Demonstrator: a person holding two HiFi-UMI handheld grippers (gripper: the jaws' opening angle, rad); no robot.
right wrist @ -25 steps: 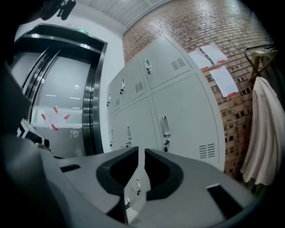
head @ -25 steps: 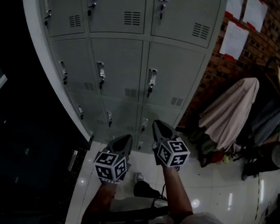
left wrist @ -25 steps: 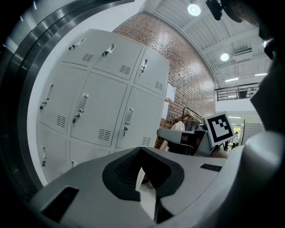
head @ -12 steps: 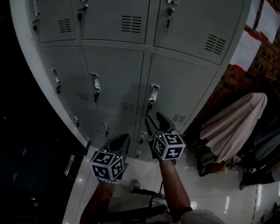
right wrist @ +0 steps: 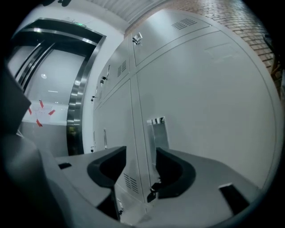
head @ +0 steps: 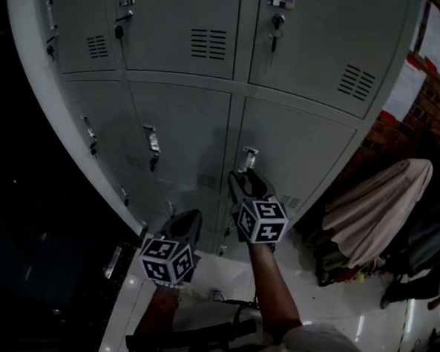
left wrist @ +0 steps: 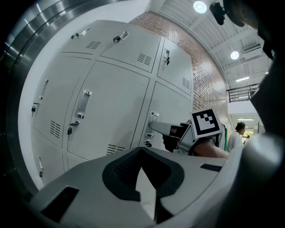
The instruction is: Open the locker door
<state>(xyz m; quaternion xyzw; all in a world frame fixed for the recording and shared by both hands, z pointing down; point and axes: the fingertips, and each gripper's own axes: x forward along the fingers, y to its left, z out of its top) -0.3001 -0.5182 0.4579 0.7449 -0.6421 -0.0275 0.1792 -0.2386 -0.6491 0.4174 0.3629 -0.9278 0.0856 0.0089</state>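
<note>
Lockers [head: 178,124] face right gripper [right wrist: 140,153] jaws, just opened wide, empty, seemingly beside the handle [right wrist: 157,131]; left gripper [left wrist: 142,151] jaws together.

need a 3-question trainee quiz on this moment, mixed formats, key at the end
1. Multiple choice: in the head view, the right tongs are at a locker handle in which column? A) left B) middle C) right
2. True or false: the right tongs are clamped shut on that handle.
3. Fill in: the door that bears this handle is ___ (open/closed).

Key:
1. C
2. False. The jaws stand apart and have just been opening. The handle shows in the gap between them, not gripped.
3. closed
</note>
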